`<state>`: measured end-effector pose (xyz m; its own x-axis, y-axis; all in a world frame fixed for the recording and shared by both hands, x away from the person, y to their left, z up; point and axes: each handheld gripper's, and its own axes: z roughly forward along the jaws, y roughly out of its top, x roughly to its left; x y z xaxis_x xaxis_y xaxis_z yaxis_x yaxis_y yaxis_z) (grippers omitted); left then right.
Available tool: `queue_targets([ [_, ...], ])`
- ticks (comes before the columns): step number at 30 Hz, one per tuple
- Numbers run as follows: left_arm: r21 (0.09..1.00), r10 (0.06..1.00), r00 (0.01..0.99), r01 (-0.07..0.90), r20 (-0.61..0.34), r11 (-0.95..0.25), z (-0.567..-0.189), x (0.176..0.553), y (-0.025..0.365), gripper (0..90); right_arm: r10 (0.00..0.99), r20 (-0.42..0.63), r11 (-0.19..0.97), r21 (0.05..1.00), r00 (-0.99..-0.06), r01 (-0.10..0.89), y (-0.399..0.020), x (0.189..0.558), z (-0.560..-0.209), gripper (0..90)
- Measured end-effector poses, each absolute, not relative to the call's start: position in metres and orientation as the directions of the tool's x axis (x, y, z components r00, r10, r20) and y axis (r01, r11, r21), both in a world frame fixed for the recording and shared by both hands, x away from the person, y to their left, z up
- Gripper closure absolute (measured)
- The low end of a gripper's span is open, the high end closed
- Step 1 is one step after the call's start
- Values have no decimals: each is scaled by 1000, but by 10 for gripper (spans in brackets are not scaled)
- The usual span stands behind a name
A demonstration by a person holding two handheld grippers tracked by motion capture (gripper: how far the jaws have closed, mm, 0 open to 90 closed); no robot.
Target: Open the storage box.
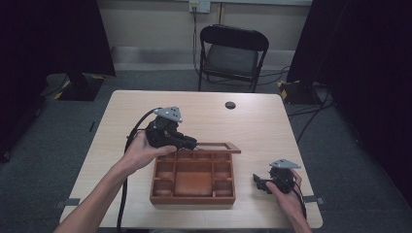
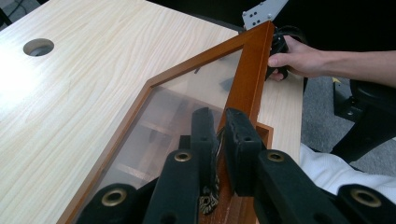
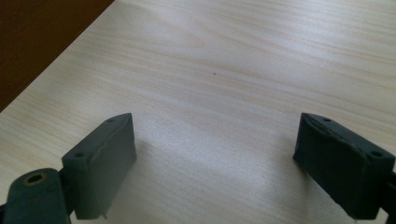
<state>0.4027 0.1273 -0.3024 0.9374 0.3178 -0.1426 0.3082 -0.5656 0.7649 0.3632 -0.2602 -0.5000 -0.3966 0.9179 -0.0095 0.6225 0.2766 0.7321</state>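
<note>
Nearest you, your right tongs (image 1: 259,182) rest low over the bench (image 1: 145,102) close to its near right corner, held in your right hand (image 1: 286,194). Their jaws stand wide apart with bare wood grain between them, clamped on nothing.

Just to their left, the wooden box (image 1: 192,194) sits by the near edge of the bench, roughly midway along it. It is divided into small compartments around one larger middle one.

Beyond that, your left tongs (image 1: 192,143), gripped in your left hand (image 1: 143,153), are pressed together on the wooden frame of the box's lid (image 2: 247,70). The left gripper view shows both pads pinching that frame near its corner. The lid has a clear pane and stands raised, hinged along the far side of the box.

Farther off, a round hole (image 1: 230,105) lies near the far edge of the bench, and a black folding chair (image 1: 232,53) stands on the floor behind it.
</note>
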Motion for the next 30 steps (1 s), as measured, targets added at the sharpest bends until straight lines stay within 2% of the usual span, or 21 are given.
queue_targets([
  [30,763,313,939,307,-144,-569,-303,403,126,826,918,-9,276,732,-397,623,-260,363,-500,117],
])
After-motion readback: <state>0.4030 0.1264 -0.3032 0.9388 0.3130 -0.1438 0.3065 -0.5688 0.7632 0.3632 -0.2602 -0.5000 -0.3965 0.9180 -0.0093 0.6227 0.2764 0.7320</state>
